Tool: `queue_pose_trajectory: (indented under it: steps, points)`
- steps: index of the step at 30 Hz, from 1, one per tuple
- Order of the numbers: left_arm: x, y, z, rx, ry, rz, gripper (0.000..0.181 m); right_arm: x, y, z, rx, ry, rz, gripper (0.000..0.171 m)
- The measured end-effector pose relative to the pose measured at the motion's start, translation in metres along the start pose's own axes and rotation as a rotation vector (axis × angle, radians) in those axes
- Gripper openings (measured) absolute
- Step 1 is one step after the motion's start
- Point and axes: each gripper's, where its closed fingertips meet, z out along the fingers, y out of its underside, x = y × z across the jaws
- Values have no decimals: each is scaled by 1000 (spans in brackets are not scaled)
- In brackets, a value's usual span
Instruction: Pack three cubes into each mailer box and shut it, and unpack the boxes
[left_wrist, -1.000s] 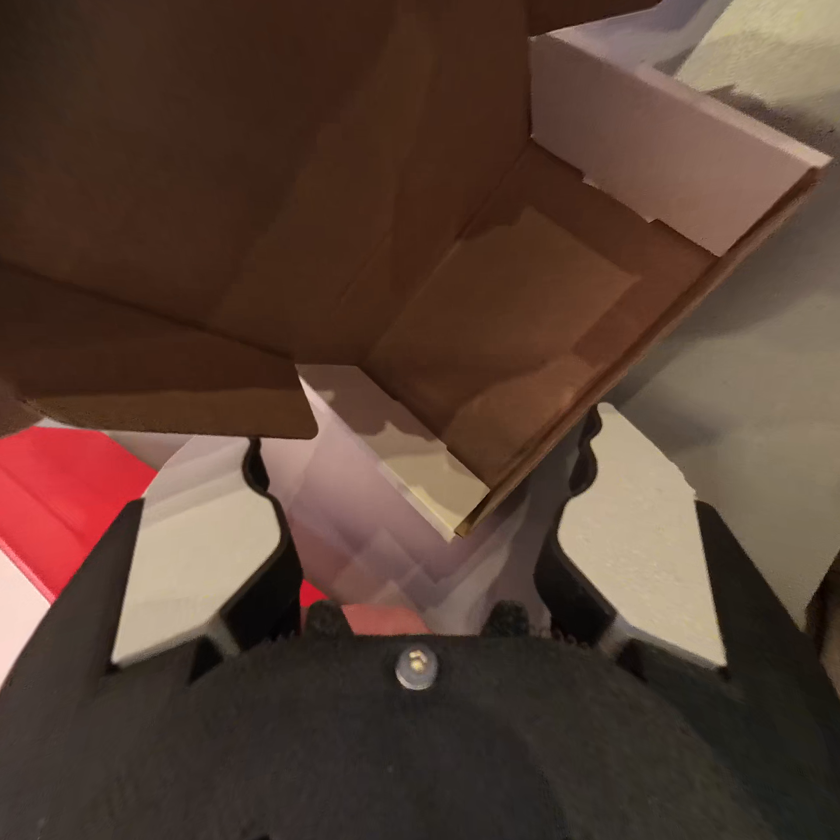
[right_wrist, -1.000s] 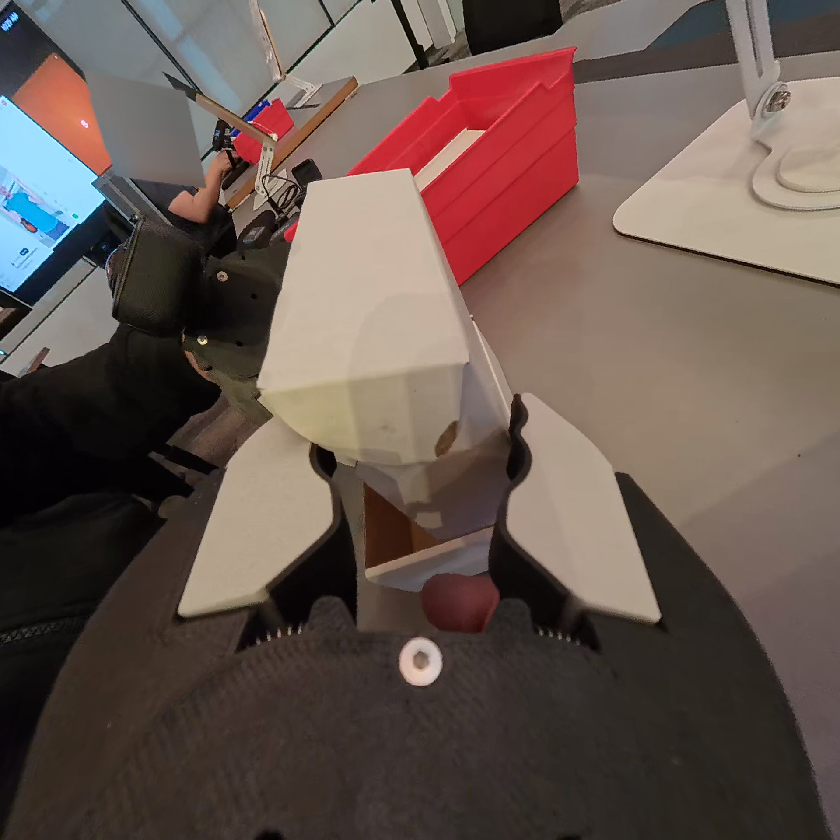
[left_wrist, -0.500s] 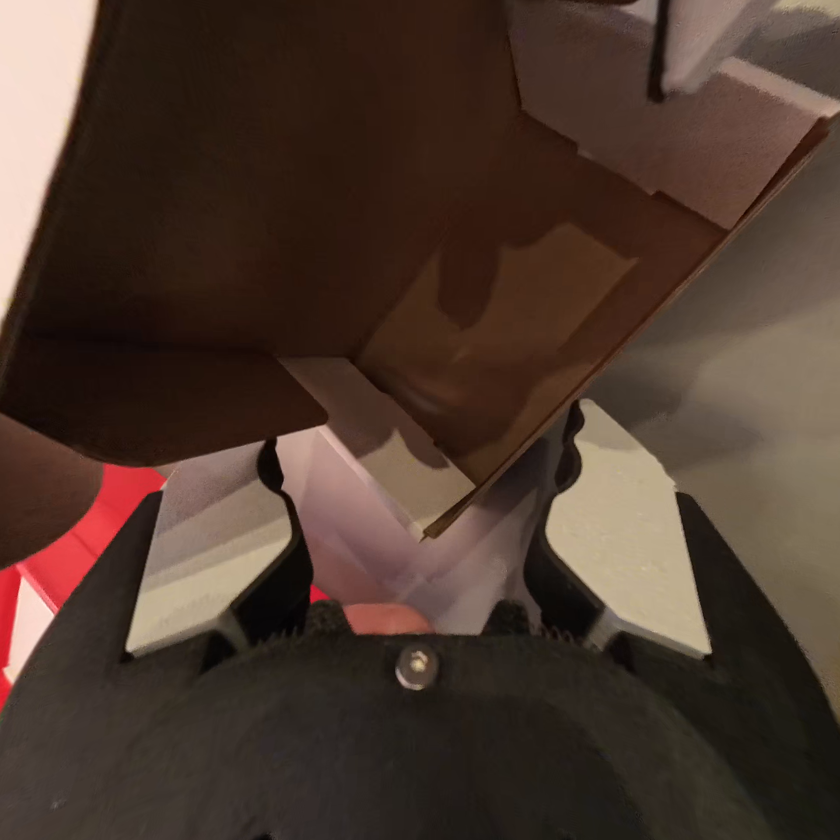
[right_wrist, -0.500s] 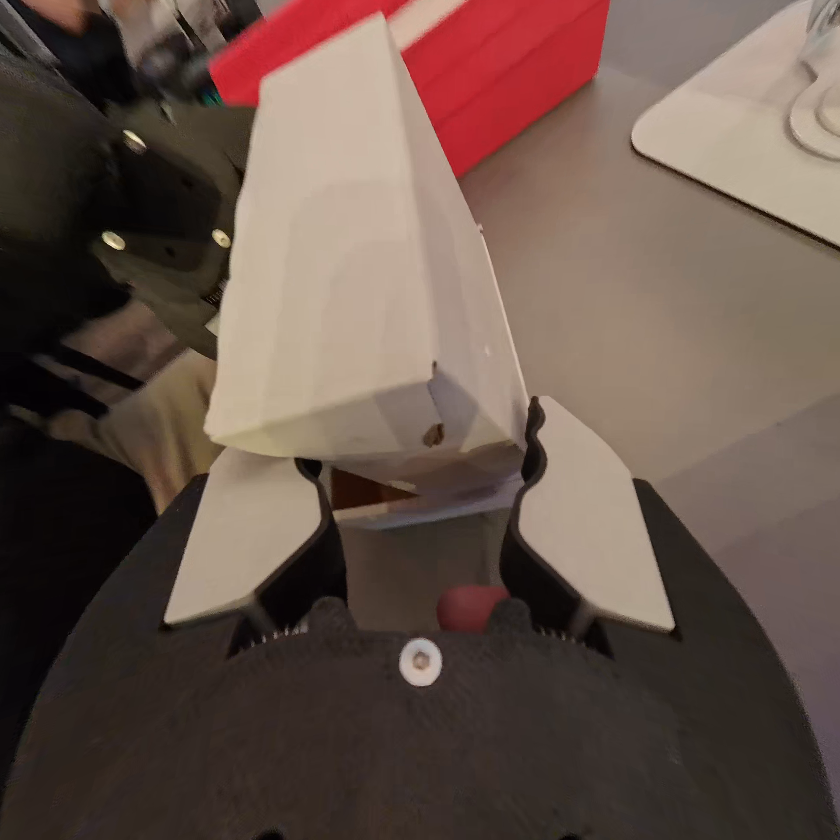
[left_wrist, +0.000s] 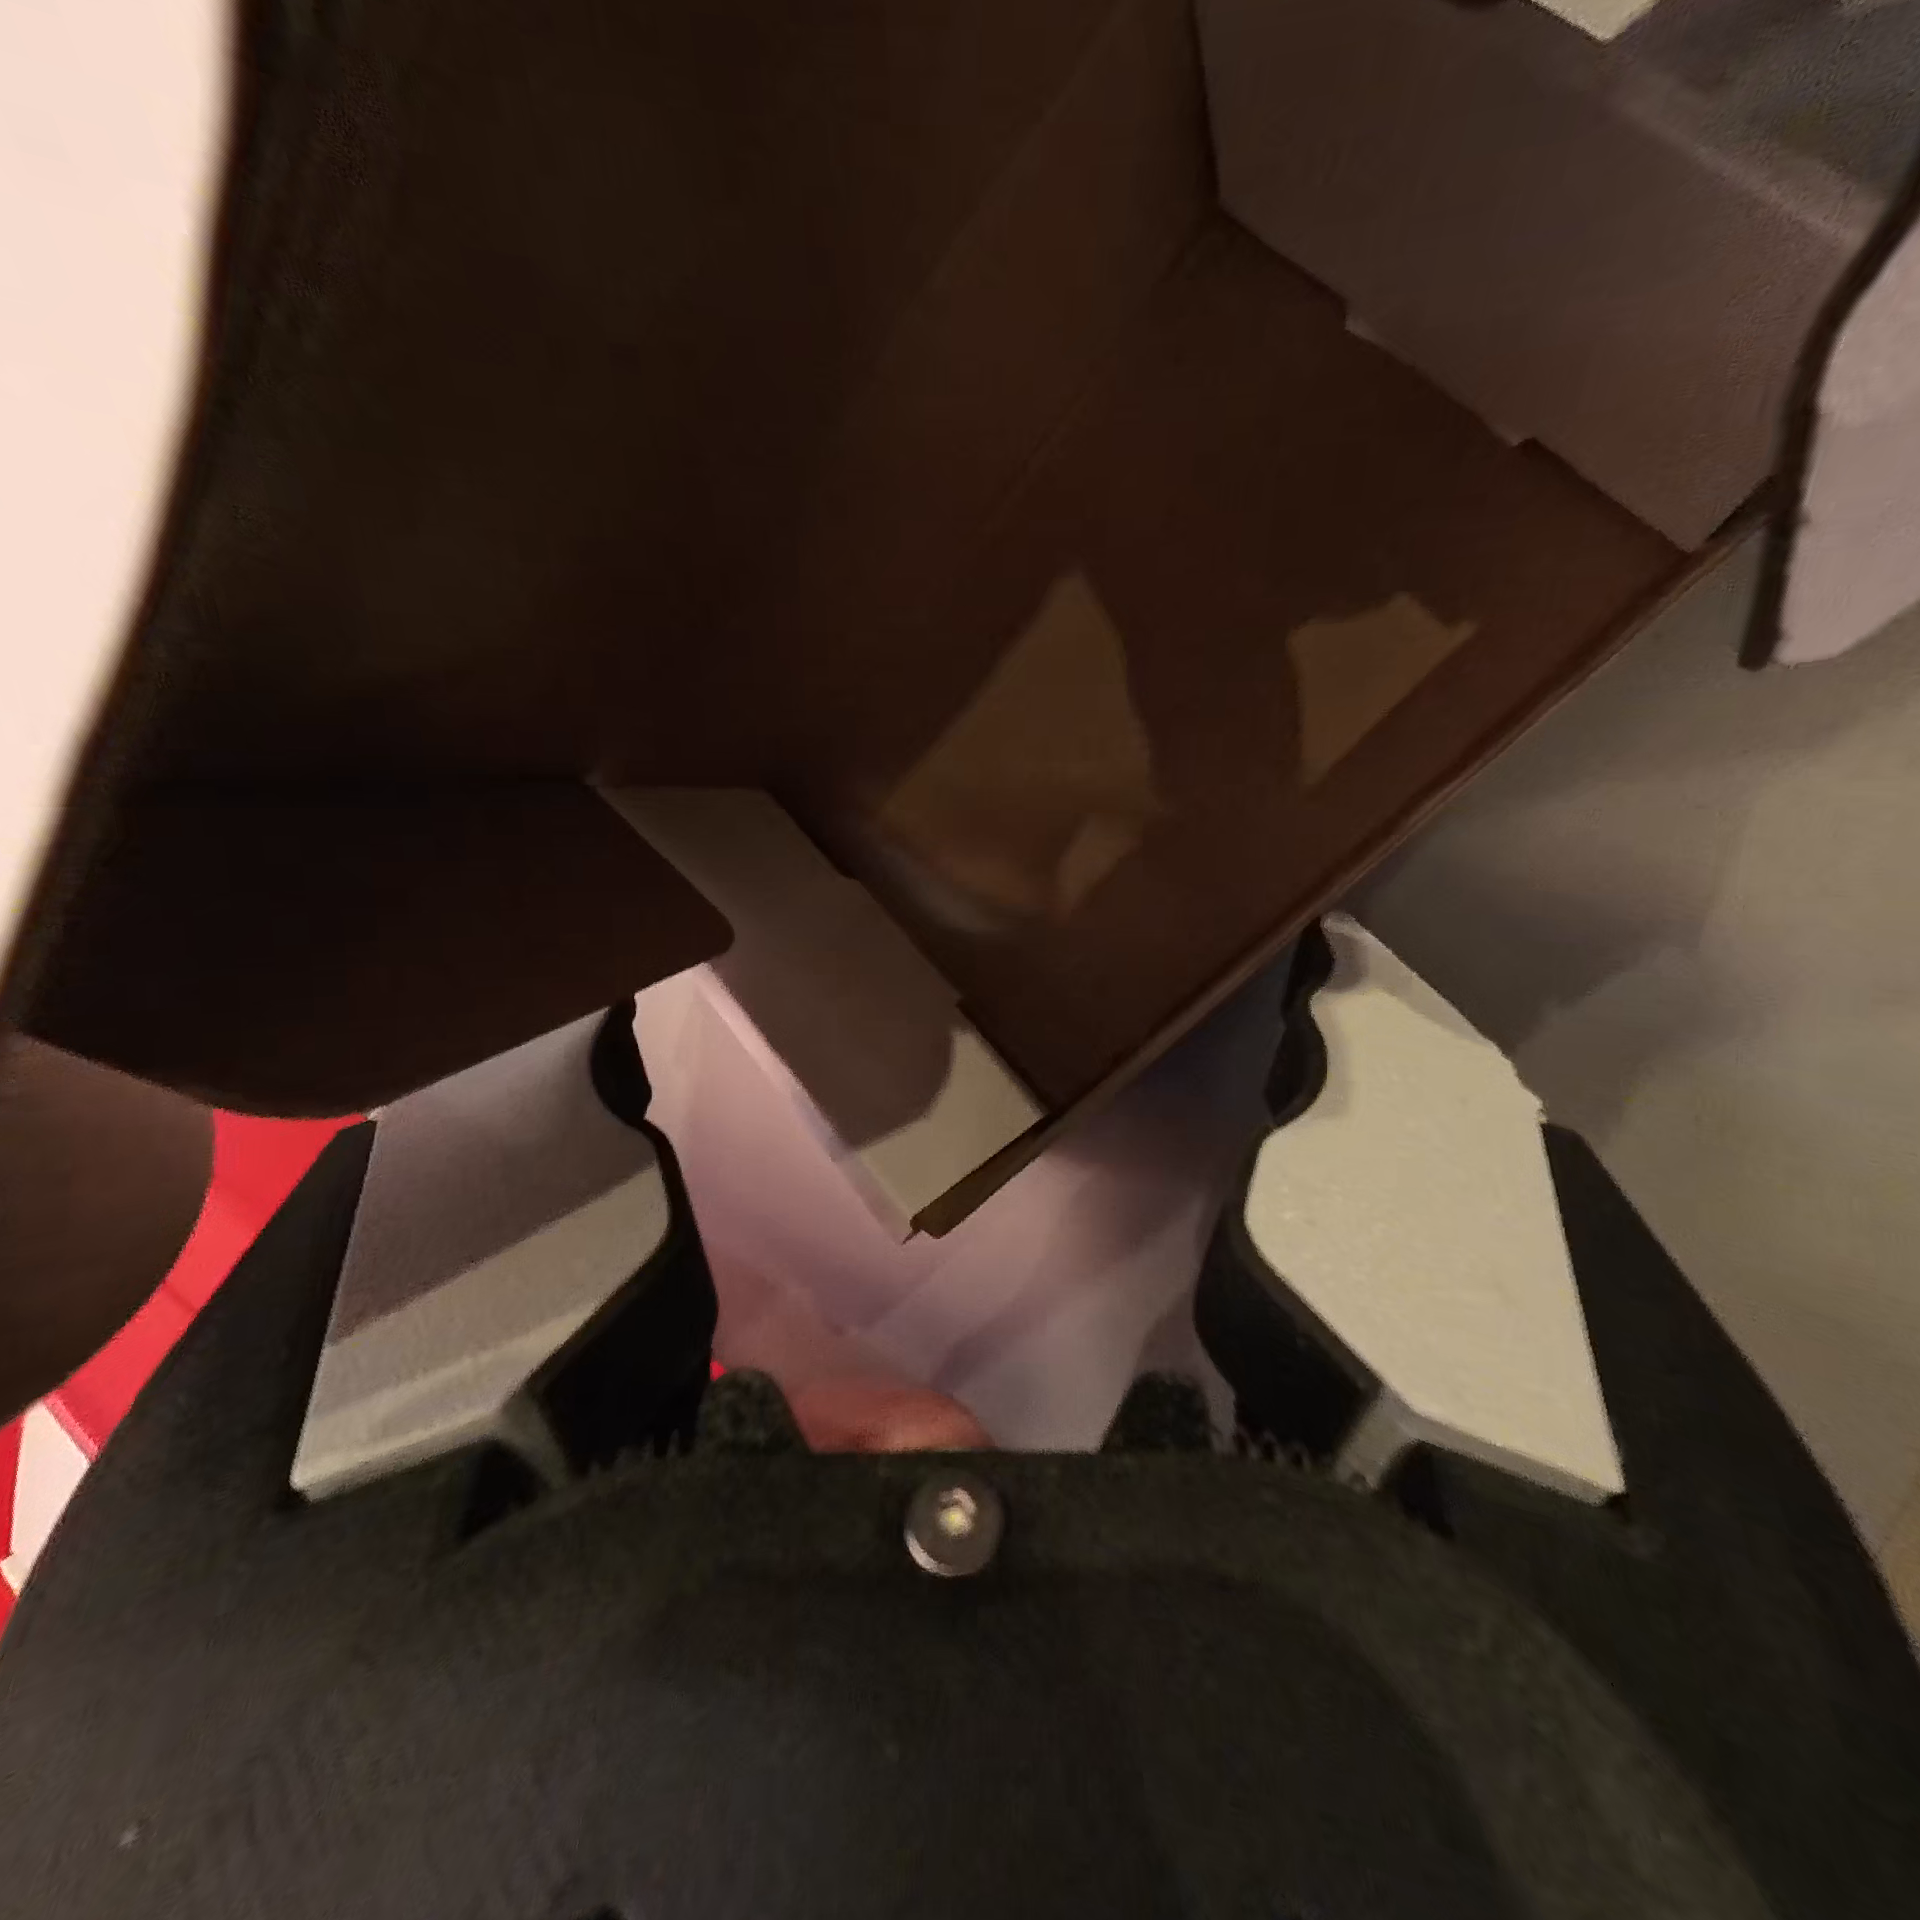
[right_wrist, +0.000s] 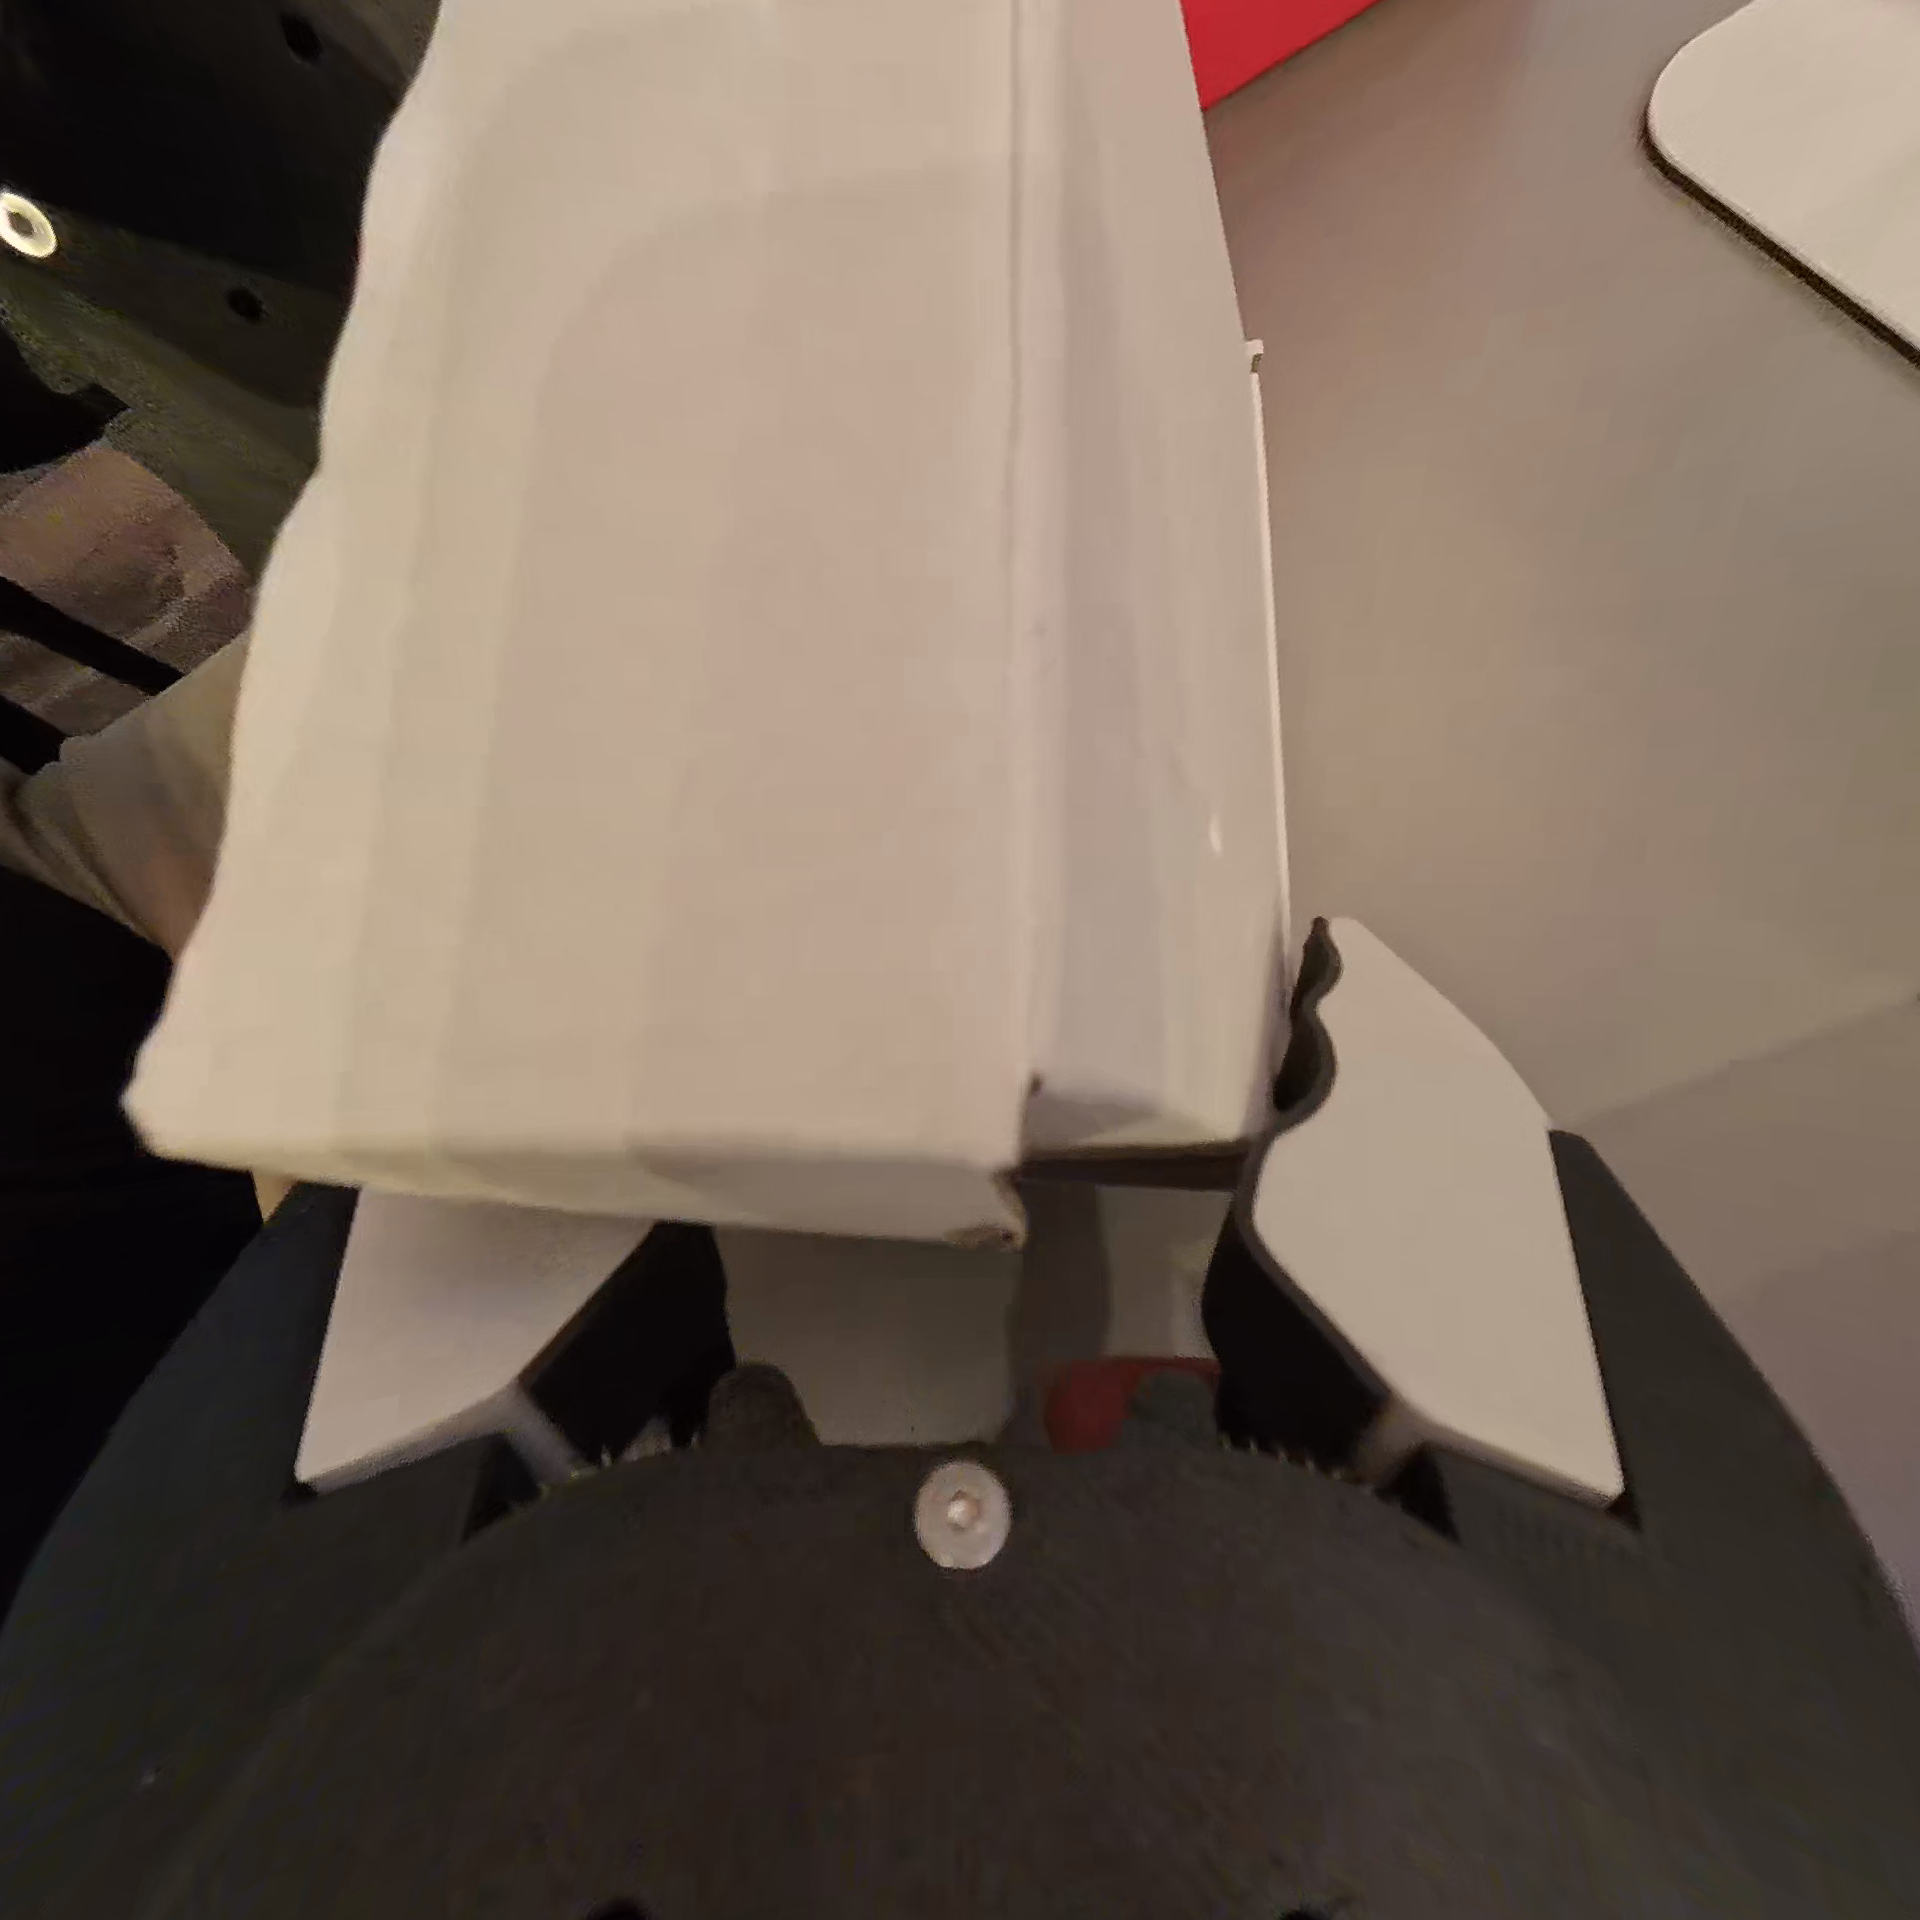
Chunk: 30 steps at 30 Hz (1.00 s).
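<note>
Left gripper (left_wrist: 951, 1122): jaws are standing moderately apart, and a corner of the mailer box (left_wrist: 727, 468) is sitting between the fingers (left_wrist: 1392, 1226); whether the pads are actually pressing on the cardboard, cannot tell, edges are blurred. The box is open toward this camera, showing its brown kraft interior with white outer flaps (left_wrist: 1455, 291) folding in at upper right and a brown side tab at lower left. No cubes are showing inside; the interior is dark. A strip of red bin (left_wrist: 135, 1340) is peeking out at lower left under the box, and grey tabletop (left_wrist: 1714, 987) is lying at right.

Right gripper (right_wrist: 966, 1122): jaws are also standing moderately apart, with the near end of the same white mailer box (right_wrist: 727, 623) filling the gap. The right finger (right_wrist: 1403, 1195) is lying against the box's right side wall; the left finger is mostly hidden under the box's overhanging end, so a firm grip cannot be confirmed. The box is lifted off the table and running away from the camera, white outside up, with a thin brown edge showing at its near right corner. Past it, a sliver of red bin (right_wrist: 1268, 42) is showing at top, a white rounded stand base (right_wrist: 1808, 156) is sitting at upper right on the grey table (right_wrist: 1558, 623), and the black body of the other gripper (right_wrist: 156, 260) is showing at upper left beside the box.
</note>
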Motion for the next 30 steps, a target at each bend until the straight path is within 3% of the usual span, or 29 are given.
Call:
queue_pose_trajectory:
  steps: [1,7,11,16,30]
  points:
    - [0,0,0,0,0,0,117,0,0,1,-1,4,-5,119]
    - [-1,2,0,-8,-3,6,115,-3,-10,-21,29,-15,-10,113]
    - [-1,3,1,-8,-1,8,115,3,4,-38,-56,28,-48,109]
    - [-2,4,2,-15,-2,15,114,10,13,-48,-114,56,-77,62]
    - [-1,5,4,-24,-3,26,114,15,9,-26,-166,184,-110,61]
